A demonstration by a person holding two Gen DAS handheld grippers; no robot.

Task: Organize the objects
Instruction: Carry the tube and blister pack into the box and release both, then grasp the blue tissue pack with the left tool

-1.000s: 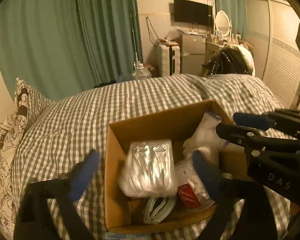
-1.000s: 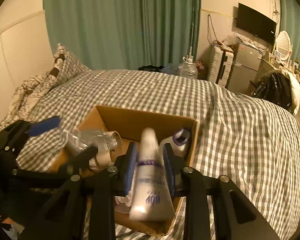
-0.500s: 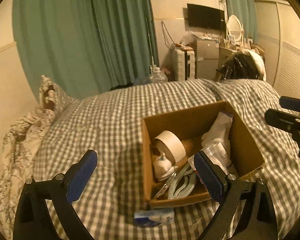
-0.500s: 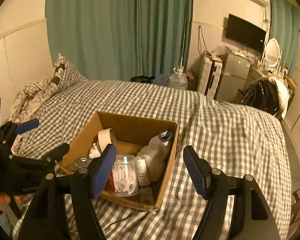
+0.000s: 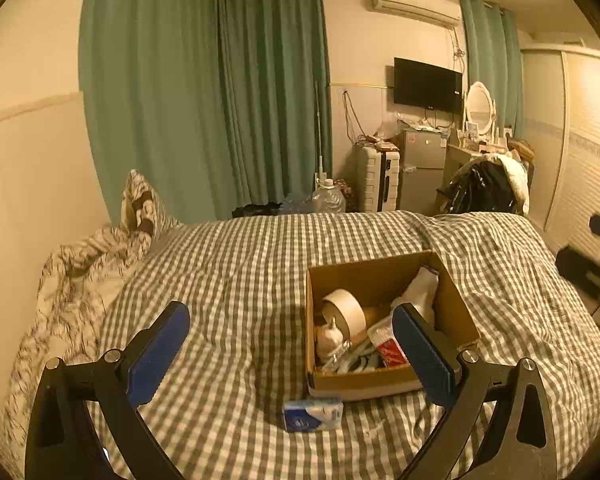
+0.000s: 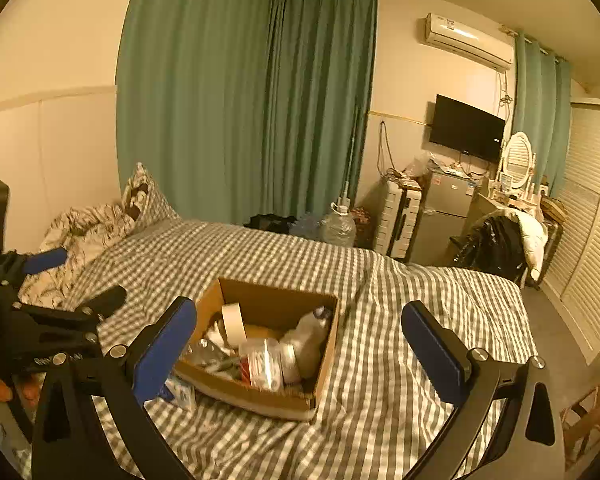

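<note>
We hold the left tool (image 5: 290, 350) and right tool (image 6: 300, 344) wide apart, gripping nothing, above the box (image 5: 456, 312) on the bed (image 5: 240, 264).

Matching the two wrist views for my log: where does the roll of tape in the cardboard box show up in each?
Left wrist: tape roll stands on edge, right of centre, in the box's rear-left part.
Right wrist: tape roll is left of centre, below the middle, on edge.
Shared landmark: the cardboard box on the checked bedspread.

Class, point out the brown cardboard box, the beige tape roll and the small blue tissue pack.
brown cardboard box (image 5: 366, 383): left wrist view, near wall.
beige tape roll (image 5: 347, 311): left wrist view, flat face.
small blue tissue pack (image 5: 313, 413): left wrist view, wrapper front.
</note>
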